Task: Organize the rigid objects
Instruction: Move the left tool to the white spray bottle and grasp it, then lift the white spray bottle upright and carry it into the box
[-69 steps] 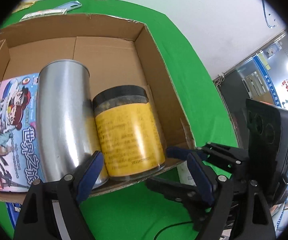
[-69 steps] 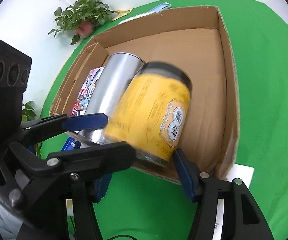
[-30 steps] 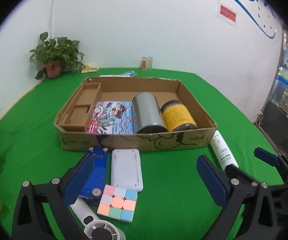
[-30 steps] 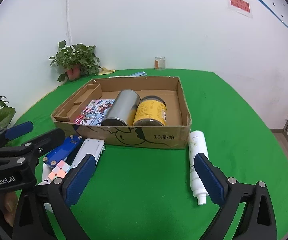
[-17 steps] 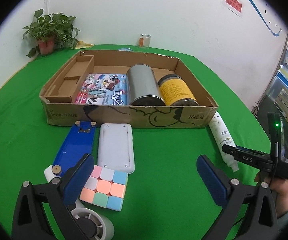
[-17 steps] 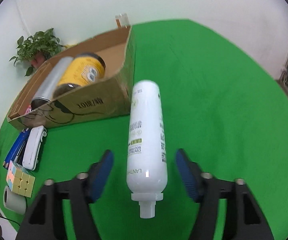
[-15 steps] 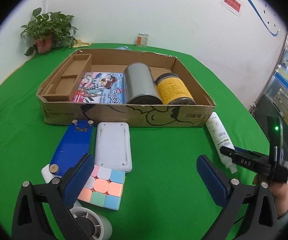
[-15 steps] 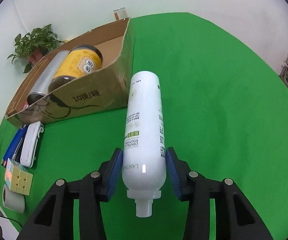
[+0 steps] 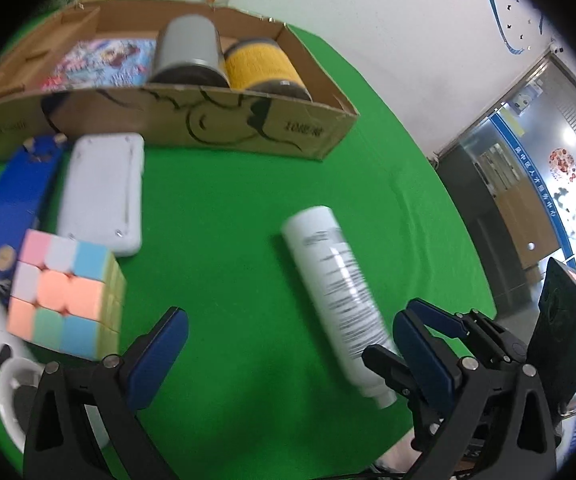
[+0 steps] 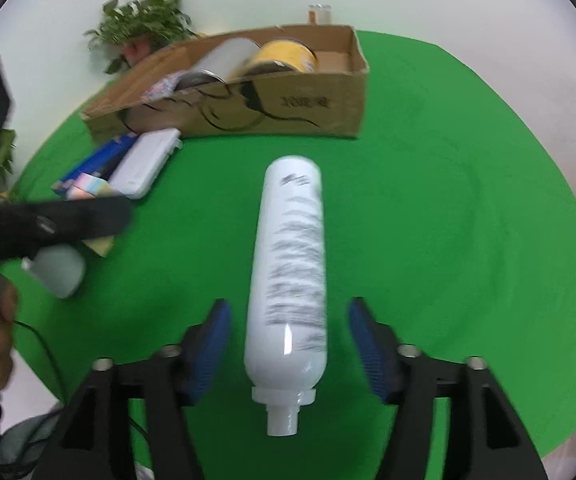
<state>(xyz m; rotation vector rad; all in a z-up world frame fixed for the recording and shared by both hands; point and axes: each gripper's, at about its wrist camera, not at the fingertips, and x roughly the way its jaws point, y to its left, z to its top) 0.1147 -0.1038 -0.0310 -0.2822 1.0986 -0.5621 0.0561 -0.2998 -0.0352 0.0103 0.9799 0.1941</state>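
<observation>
Only left wrist view shows cube (image 9: 63,292); both show white bottle (image 10: 290,276).

A green-covered table (image 10: 448,200) carries a white bottle (image 10: 290,280) lying between the right gripper's fingers, a cardboard box (image 10: 288,112) beyond them, and a Rubik's cube (image 9: 63,292), white case (image 9: 103,192) and blue case (image 9: 11,208) further left.

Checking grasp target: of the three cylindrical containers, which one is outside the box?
The white bottle, lying on the green table between the open right gripper's fingers. The silver can and yellow jar lie inside the cardboard box.
</observation>
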